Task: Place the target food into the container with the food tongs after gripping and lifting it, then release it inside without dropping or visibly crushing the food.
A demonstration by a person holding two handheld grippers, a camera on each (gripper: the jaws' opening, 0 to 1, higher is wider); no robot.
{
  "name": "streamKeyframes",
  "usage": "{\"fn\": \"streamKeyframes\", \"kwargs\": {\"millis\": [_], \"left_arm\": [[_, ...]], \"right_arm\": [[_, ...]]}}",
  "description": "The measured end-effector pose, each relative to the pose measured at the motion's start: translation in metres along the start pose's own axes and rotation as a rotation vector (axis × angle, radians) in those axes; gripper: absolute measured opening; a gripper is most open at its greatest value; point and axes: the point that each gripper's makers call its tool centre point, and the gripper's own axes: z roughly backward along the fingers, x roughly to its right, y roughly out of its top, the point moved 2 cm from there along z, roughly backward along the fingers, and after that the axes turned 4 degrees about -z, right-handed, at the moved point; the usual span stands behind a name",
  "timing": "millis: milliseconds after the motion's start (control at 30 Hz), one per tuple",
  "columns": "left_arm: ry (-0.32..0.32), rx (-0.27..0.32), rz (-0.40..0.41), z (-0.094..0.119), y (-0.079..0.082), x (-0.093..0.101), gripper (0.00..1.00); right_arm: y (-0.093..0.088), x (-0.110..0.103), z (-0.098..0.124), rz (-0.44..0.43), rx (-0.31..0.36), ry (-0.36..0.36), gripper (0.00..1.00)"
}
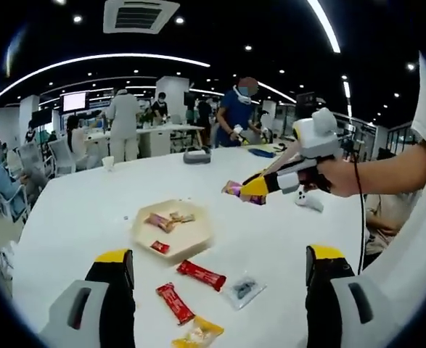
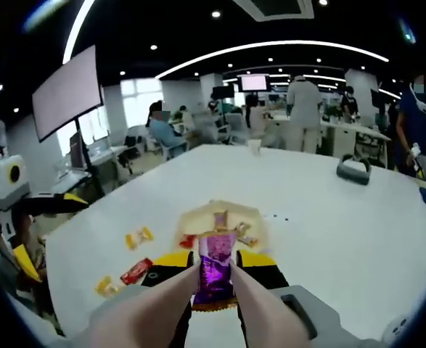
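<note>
My right gripper (image 2: 215, 259) is shut on pale food tongs (image 2: 260, 308), whose tips pinch a purple snack packet (image 2: 215, 272). The packet hangs above the table just short of the beige tray (image 2: 252, 215), which holds several small wrapped snacks. In the left gripper view the right gripper (image 1: 260, 186) comes in from the right in a person's hand, with the purple packet (image 1: 234, 190) at its tip, up and to the right of the beige tray (image 1: 198, 239). My left gripper (image 1: 220, 268) stands wide open, with nothing between its jaws.
On the white table (image 1: 89, 210) in front of the tray lie two red packets (image 1: 202, 274), a yellow packet (image 1: 198, 332) and a clear packet (image 1: 243, 290). A grey box (image 1: 197, 155) sits farther back. People stand at desks behind.
</note>
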Motion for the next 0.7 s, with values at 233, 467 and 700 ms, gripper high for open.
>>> {"fn": "streamKeyframes", "kwargs": {"millis": [233,467,700], "left_arm": [[-0.021,-0.012,0.006,-0.004,-0.002,0.003,0.98],[-0.005,0.014,0.01,-0.001,0.003,0.0,0.98],[0.001,0.016,-0.023,0.002,0.004,0.002,0.98]], "right_arm": [[0.011,0.003,-0.006,-0.021,-0.001,0.008,0.22],[0.03,0.005,-0.019,-0.008,0.013,0.049,0.22],[0.039,0.008,-0.031,-0.01,-0.003,0.067,0.22]]}}
